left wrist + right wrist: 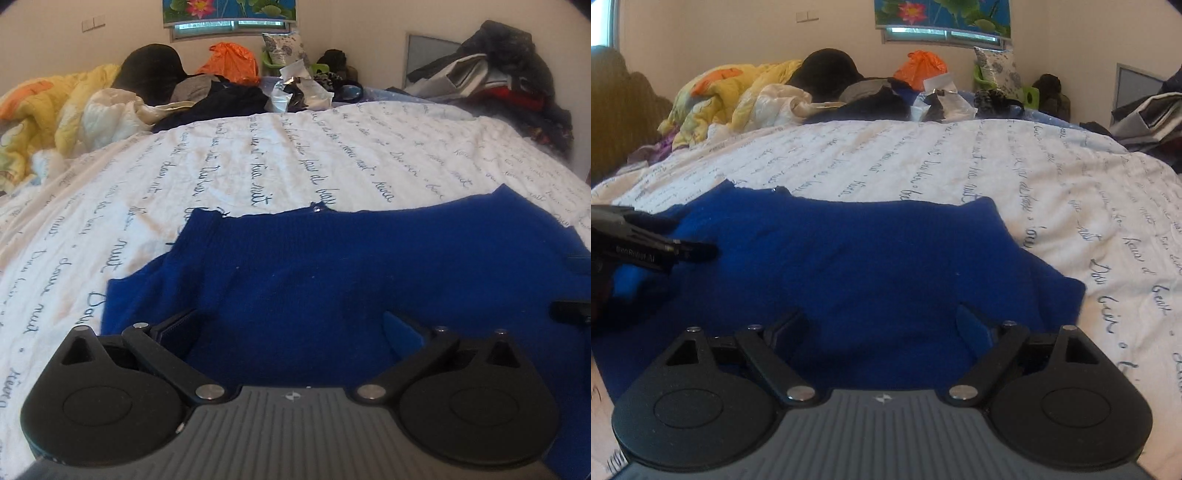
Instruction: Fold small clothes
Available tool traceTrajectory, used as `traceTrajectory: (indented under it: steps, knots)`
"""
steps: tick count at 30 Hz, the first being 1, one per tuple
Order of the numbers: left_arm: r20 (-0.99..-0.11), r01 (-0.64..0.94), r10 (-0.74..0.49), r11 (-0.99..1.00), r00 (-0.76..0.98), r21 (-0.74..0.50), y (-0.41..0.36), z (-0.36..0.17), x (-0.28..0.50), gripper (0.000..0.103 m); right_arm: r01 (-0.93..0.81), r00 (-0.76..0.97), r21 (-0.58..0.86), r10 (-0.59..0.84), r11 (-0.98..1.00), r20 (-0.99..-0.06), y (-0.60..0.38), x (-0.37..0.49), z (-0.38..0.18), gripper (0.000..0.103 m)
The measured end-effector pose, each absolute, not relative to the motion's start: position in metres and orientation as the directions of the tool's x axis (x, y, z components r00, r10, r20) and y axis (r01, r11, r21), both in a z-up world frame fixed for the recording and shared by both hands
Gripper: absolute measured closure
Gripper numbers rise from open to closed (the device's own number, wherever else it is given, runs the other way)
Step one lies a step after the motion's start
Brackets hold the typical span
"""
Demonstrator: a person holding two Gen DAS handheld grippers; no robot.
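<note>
White script-printed bedsheet carries my blue knit sweater, spread flat; my left claw and right claw gape wide over it, its near hem hidden.

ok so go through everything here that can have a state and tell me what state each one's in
Blue sweater: spread flat on the bed, not yet folded.
Left gripper: open, low over the sweater, gripping nothing.
Right gripper: open, low over the sweater, gripping nothing.
Printed bedsheet: spread out, slightly wrinkled.
Yellow quilt: bunched up.
</note>
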State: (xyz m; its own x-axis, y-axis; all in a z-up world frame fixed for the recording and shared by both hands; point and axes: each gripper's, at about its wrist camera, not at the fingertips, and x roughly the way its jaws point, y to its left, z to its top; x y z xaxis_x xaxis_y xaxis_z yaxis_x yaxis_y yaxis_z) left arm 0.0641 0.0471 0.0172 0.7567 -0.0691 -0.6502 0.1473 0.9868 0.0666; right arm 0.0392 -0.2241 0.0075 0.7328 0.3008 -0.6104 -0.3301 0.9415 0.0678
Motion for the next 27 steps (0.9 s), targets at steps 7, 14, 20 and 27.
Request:
traceTrajectory:
  steps: [7, 14, 20, 27]
  knots:
    - [-0.704, 0.229, -0.137, 0.973, 0.696, 0.037, 0.032, 0.017, 0.007, 0.000, -0.328, 0.669, 0.067, 0.282, 0.942, -0.688, -0.207, -0.001, 0.020, 0.013]
    - [-0.701, 0.167, -0.152, 0.985, 0.696, -0.048, 0.060, 0.020, -0.023, 0.001, -0.328, 0.679, -0.009, 0.229, 0.945, -0.698, -0.209, -0.025, 0.030, 0.011]
    - [-0.688, 0.072, -0.080, 0.997, 0.721, -0.040, 0.070, 0.019, -0.051, 0.000, -0.397, 0.675, 0.004, 0.294, 0.918, -0.677, -0.218, -0.040, 0.014, 0.000]
    - [-0.687, -0.270, -0.058, 0.893, 0.725, -0.360, 0.115, 0.028, -0.102, 0.000, -0.378, 0.708, 0.108, 0.362, 0.920, -0.607, -0.217, -0.049, 0.038, 0.000]
